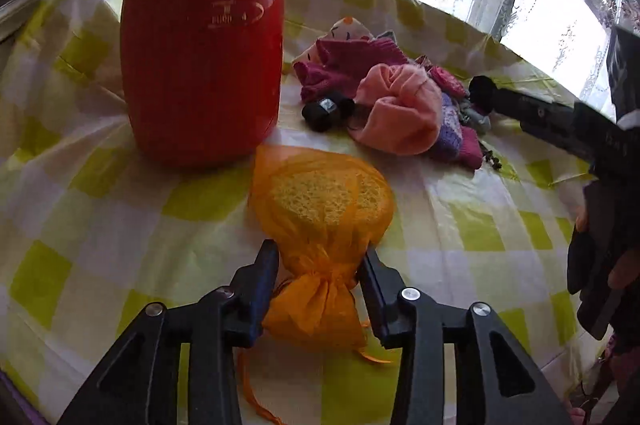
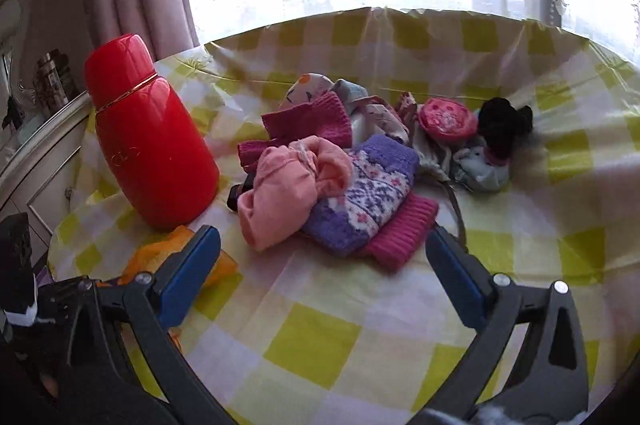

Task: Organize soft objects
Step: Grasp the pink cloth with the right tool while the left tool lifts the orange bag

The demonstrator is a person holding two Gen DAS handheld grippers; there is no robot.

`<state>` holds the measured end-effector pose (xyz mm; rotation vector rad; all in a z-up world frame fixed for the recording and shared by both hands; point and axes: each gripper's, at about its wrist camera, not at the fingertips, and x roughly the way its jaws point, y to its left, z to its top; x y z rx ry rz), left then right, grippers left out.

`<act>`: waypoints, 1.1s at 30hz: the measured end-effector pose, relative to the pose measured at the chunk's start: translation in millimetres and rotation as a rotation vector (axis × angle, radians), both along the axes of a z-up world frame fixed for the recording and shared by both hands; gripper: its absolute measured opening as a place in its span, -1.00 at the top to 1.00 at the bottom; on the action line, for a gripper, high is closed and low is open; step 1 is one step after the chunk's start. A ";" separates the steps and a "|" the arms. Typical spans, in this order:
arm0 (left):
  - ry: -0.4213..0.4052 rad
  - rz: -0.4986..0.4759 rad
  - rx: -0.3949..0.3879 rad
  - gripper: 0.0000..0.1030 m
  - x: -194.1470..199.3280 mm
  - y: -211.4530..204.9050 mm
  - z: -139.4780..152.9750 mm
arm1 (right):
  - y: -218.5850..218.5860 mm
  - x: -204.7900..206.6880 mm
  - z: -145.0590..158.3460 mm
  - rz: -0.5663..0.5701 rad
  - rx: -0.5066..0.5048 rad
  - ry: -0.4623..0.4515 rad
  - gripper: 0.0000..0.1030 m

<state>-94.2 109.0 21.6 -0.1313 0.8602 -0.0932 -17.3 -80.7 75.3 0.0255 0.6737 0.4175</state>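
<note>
An orange mesh bag (image 1: 320,209) with a yellow sponge inside lies on the checked tablecloth (image 1: 100,225). Its tied neck sits between the fingers of my left gripper (image 1: 320,253). The jaws stand a little wider than the neck, so the gripper is open. A pile of soft things lies further back: a pink knit hat (image 2: 288,189), a purple patterned sock (image 2: 368,193), magenta knit pieces (image 2: 312,123) and a black fluffy item (image 2: 504,125). My right gripper (image 2: 322,237) is wide open just in front of the pile with nothing between its pads. The orange bag (image 2: 176,245) shows behind its left finger.
A tall red thermos flask (image 1: 200,45) (image 2: 148,145) stands left of the pile, right behind the orange bag. A small black roll (image 1: 324,111) lies beside the pink hat. A pink round item (image 2: 446,119) lies at the pile's far side. Curtains and a window run behind the table.
</note>
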 end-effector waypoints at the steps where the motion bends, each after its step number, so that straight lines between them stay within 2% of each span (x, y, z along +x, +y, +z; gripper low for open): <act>1: -0.015 -0.002 0.043 0.14 -1.8 -5.0 -0.6 | 14.6 9.3 -2.9 0.012 -0.034 0.002 -1.00; 4: -0.006 -0.027 0.110 0.04 -2.6 -14.6 -6.9 | 54.3 33.7 -19.7 0.036 -0.168 0.030 -1.00; 6: -0.008 -0.033 0.119 0.01 -3.8 -15.7 -8.2 | 73.6 45.7 -35.4 0.053 -0.278 0.039 -1.00; 7: -0.007 -0.037 0.116 -0.02 -2.5 -15.6 -8.3 | 79.2 48.1 -42.2 0.051 -0.334 0.040 -0.83; 8: -0.006 -0.041 0.112 -0.04 -1.5 -15.6 -8.8 | 79.7 47.3 -45.0 0.061 -0.348 0.046 0.05; 9: -0.006 -0.047 0.111 -0.08 0.1 -16.3 -9.4 | 73.2 44.1 -42.1 0.054 -0.312 0.055 0.44; 12: -0.003 -0.065 0.122 -0.19 3.4 -21.0 -9.2 | 34.1 14.5 -16.3 -0.005 -0.121 -0.008 0.50; 15: -0.002 -0.070 0.134 -0.25 4.6 -25.1 -10.0 | -15.3 -21.9 0.9 -0.034 0.086 -0.032 0.50; 16: -0.003 -0.068 0.133 -0.25 5.0 -25.3 -10.4 | -28.8 -32.8 3.0 -0.045 0.118 -0.039 0.50; 25: -0.004 -0.059 0.111 -0.25 2.1 -21.7 -8.5 | -106.5 -92.1 0.0 -0.137 0.217 -0.021 0.50; 28: -0.003 -0.063 0.107 -0.28 1.0 -21.5 -8.0 | -111.8 -106.1 -7.2 -0.138 0.214 -0.009 0.50; 31: 0.003 -0.068 0.143 -0.29 2.6 -27.0 -9.2 | -113.3 -114.4 -15.0 -0.134 0.235 0.014 0.50; 33: 0.004 -0.064 0.144 -0.19 2.9 -26.1 -8.9 | -113.4 -120.9 -15.9 -0.125 0.234 0.013 0.50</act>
